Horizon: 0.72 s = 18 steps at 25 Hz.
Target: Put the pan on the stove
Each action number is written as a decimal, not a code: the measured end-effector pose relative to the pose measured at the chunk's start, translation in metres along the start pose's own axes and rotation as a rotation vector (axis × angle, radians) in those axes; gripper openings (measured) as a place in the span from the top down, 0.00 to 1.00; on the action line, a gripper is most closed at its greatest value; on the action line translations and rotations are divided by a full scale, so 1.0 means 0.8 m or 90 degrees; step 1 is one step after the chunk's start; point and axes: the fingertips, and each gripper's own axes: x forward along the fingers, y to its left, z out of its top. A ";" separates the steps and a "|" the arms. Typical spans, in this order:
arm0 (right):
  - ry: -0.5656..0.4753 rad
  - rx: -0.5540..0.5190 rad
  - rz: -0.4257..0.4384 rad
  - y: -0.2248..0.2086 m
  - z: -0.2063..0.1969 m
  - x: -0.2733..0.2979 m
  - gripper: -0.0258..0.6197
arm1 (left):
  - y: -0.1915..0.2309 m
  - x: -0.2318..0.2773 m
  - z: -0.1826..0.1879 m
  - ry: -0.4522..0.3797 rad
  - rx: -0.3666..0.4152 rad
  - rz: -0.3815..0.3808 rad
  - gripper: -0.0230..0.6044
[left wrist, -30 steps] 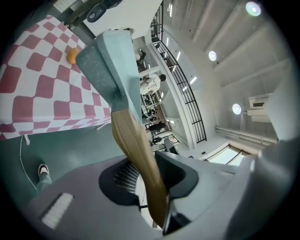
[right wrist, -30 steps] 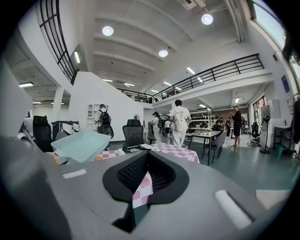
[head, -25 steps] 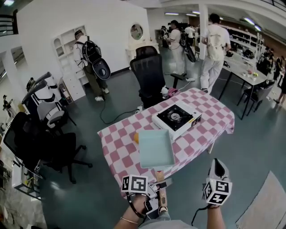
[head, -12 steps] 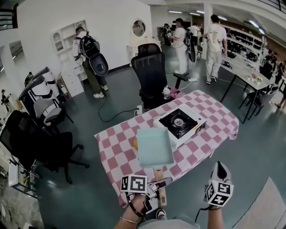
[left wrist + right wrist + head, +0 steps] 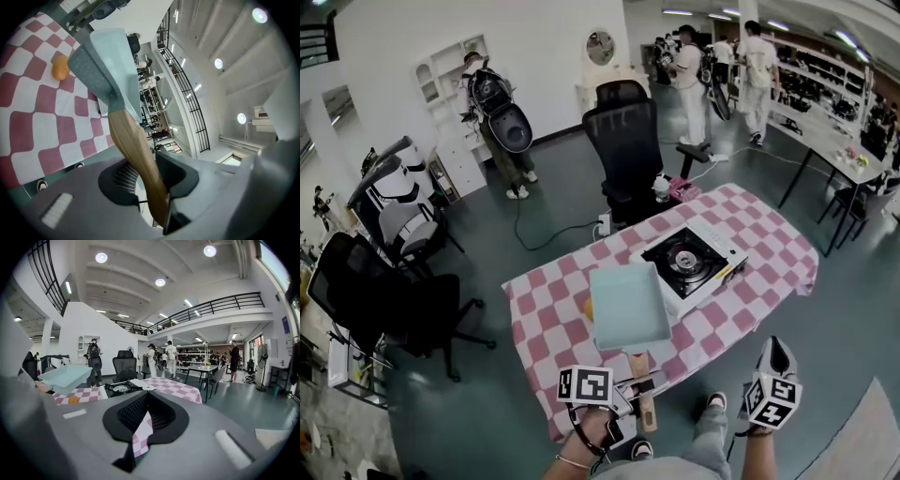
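A pale blue rectangular pan (image 5: 628, 305) hangs over the pink-checked table (image 5: 546, 302), just left of the stove. My left gripper (image 5: 636, 386) is shut on its wooden handle (image 5: 136, 150); in the left gripper view the pan (image 5: 110, 61) juts out ahead over the cloth. The white single-burner stove (image 5: 692, 258) sits right of the table's middle, with its black top bare. My right gripper (image 5: 776, 354) hangs off the table's near right side, shut, holding nothing. In the right gripper view its jaws (image 5: 140, 427) show only a thin slit, with the stove (image 5: 123, 388) and pan (image 5: 65, 376) beyond.
A small orange thing (image 5: 587, 307) lies on the cloth beside the pan. A black office chair (image 5: 628, 150) stands behind the table, with more chairs (image 5: 384, 300) to the left. Several people stand at the back. A cable (image 5: 534, 239) runs over the floor.
Both grippers have come a little closer to the table's near edge, the pan carried along over the cloth. The person's foot now shows below the table edge.
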 end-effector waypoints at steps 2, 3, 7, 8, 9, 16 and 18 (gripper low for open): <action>-0.004 -0.004 0.017 -0.003 0.009 0.028 0.95 | 0.000 0.016 0.013 -0.014 0.004 0.003 0.79; -0.006 -0.007 0.027 -0.005 0.014 0.043 0.95 | -0.001 0.024 0.020 -0.023 0.005 0.005 0.79; -0.015 -0.015 0.059 -0.021 0.041 0.096 0.95 | -0.008 0.058 0.044 -0.054 -0.008 0.011 0.79; -0.017 -0.017 0.066 -0.027 0.048 0.110 0.95 | -0.010 0.067 0.051 -0.062 -0.011 0.013 0.79; -0.019 -0.019 0.074 -0.033 0.056 0.125 0.95 | -0.013 0.077 0.058 -0.072 -0.014 0.015 0.79; -0.012 -0.030 0.131 -0.080 0.086 0.226 0.95 | -0.022 0.149 0.109 -0.145 -0.026 0.045 0.79; -0.008 -0.035 0.146 -0.092 0.093 0.252 0.95 | -0.026 0.169 0.120 -0.164 -0.035 0.050 0.79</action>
